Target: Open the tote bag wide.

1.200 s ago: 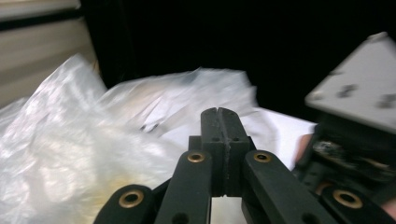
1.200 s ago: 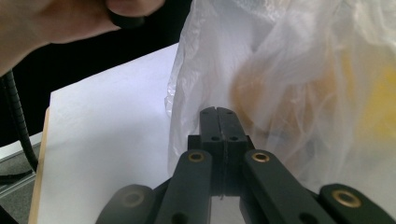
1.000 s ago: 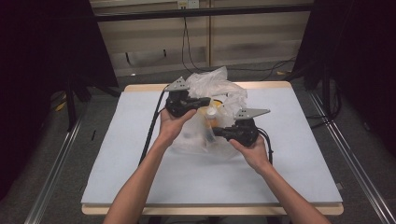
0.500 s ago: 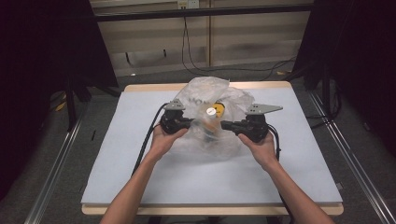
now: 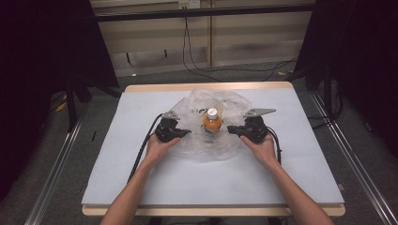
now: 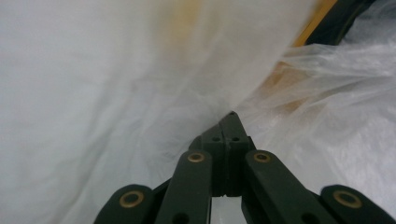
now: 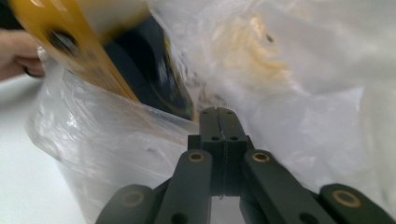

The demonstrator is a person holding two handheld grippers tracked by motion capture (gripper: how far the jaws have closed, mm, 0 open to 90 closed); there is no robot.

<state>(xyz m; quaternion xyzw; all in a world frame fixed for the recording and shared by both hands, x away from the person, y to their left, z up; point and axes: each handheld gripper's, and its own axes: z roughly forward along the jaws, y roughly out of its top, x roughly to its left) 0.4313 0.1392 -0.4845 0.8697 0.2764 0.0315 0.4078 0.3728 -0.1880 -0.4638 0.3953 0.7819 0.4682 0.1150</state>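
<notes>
A clear plastic bag (image 5: 202, 101) lies spread on the white table top (image 5: 141, 178). An orange bottle (image 5: 212, 122) with a white cap stands upright in its middle. My left gripper (image 5: 182, 133) is shut on the bag's left edge, and my right gripper (image 5: 232, 129) is shut on its right edge. The bottle stands between them. In the left gripper view the closed jaws of my left gripper (image 6: 231, 117) pinch white film of the bag (image 6: 116, 84). In the right gripper view the closed jaws of my right gripper (image 7: 218, 113) pinch the bag (image 7: 107, 149), with the blurred bottle (image 7: 60, 42) at upper left.
The table's wooden rim (image 5: 206, 86) runs along the far side. Cables (image 5: 141, 154) trail from the grippers toward the near edge. Black stands (image 5: 70, 93) and floor rails (image 5: 61, 159) flank the table. A hand (image 7: 16, 53) shows at the left edge of the right gripper view.
Both hands have come down and moved apart, pulling the bag low and wide. The bag was bunched up above the table and now lies flat around the exposed bottle.
</notes>
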